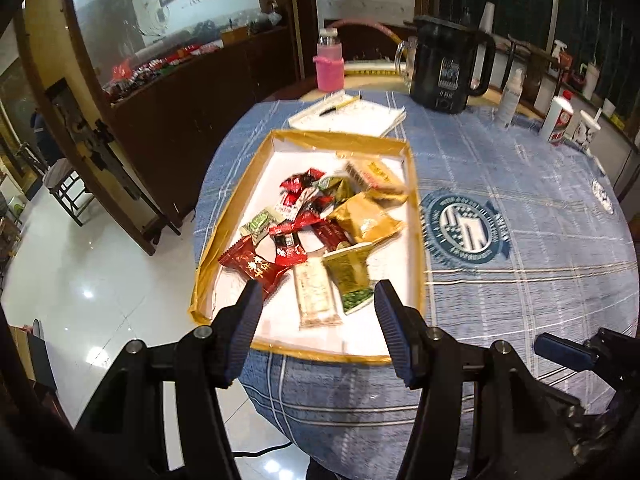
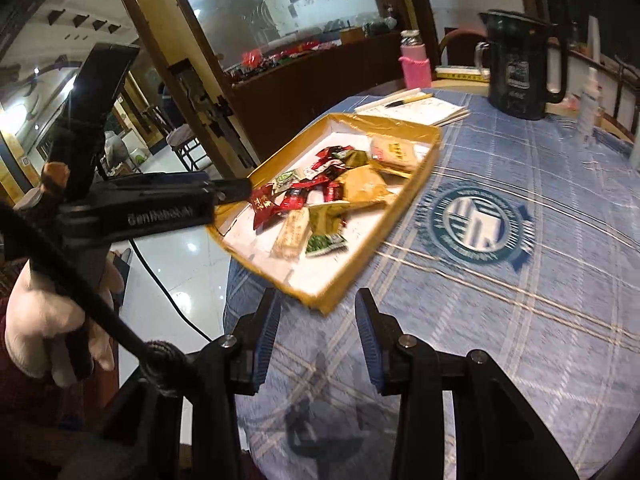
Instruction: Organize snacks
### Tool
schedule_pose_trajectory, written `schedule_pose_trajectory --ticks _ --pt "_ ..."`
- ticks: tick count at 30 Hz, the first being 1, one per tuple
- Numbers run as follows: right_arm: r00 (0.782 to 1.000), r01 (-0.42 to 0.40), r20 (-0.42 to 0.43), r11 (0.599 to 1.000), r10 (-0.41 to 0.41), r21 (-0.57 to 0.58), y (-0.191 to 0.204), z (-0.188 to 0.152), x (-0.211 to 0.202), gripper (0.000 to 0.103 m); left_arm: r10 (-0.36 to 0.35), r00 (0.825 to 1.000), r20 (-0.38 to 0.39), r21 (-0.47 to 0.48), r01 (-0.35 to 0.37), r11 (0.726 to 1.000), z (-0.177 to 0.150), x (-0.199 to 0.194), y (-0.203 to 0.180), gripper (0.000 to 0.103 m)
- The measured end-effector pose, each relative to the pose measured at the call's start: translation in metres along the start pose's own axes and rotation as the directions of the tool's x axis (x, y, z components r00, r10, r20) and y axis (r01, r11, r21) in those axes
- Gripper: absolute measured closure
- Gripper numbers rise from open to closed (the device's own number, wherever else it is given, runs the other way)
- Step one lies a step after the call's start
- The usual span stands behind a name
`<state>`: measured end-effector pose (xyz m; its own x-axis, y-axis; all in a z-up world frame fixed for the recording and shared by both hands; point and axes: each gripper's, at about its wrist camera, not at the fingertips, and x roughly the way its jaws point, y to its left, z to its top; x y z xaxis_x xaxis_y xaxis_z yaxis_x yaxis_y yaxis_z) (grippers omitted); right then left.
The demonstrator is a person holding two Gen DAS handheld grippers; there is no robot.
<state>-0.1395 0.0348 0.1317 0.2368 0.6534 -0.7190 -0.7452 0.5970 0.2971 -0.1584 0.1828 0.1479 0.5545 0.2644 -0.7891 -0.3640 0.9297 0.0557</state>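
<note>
A shallow tray with a gold rim (image 1: 336, 138) and a white floor sits on the round table, left of its middle. Several wrapped snacks lie piled in it: a red packet (image 1: 252, 266), a gold pouch (image 1: 364, 216), a beige bar (image 1: 316, 294) and a green packet (image 1: 352, 276). My left gripper (image 1: 318, 312) hovers above the tray's near edge, open, with nothing between its fingers. My right gripper (image 2: 318, 332) is open over the cloth, just short of the tray's near corner (image 2: 326, 308). The snack pile (image 2: 320, 196) lies beyond it.
A blue checked tablecloth (image 1: 520, 280) covers the table. At the back stand a black jug (image 1: 448, 64), a pink bottle (image 1: 330, 66), a notepad with a pen (image 1: 352, 114), a spray bottle (image 1: 510, 96) and white containers (image 1: 558, 118). The table drops off to a tiled floor (image 1: 80, 280) on the left. A gloved hand (image 2: 48, 320) holds the left tool.
</note>
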Motion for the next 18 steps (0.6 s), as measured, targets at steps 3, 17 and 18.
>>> schedule_pose_trajectory --ticks 3,17,18 --pt "0.999 0.033 0.033 0.999 -0.034 0.018 -0.016 -0.015 -0.031 0.064 -0.008 0.999 0.047 -0.012 0.008 1.0 -0.001 -0.024 -0.006 0.044" --pt "0.858 0.411 0.171 0.848 -0.484 0.335 -0.173 -0.068 -0.213 0.058 -0.129 0.952 0.279 -0.002 0.135 0.991 0.012 -0.11 -0.058 0.025" --pt "0.84 0.434 0.18 0.833 -0.512 0.344 -0.178 -0.068 -0.224 0.056 -0.126 0.949 0.289 -0.001 0.132 0.991 0.012 -0.113 -0.06 0.022"
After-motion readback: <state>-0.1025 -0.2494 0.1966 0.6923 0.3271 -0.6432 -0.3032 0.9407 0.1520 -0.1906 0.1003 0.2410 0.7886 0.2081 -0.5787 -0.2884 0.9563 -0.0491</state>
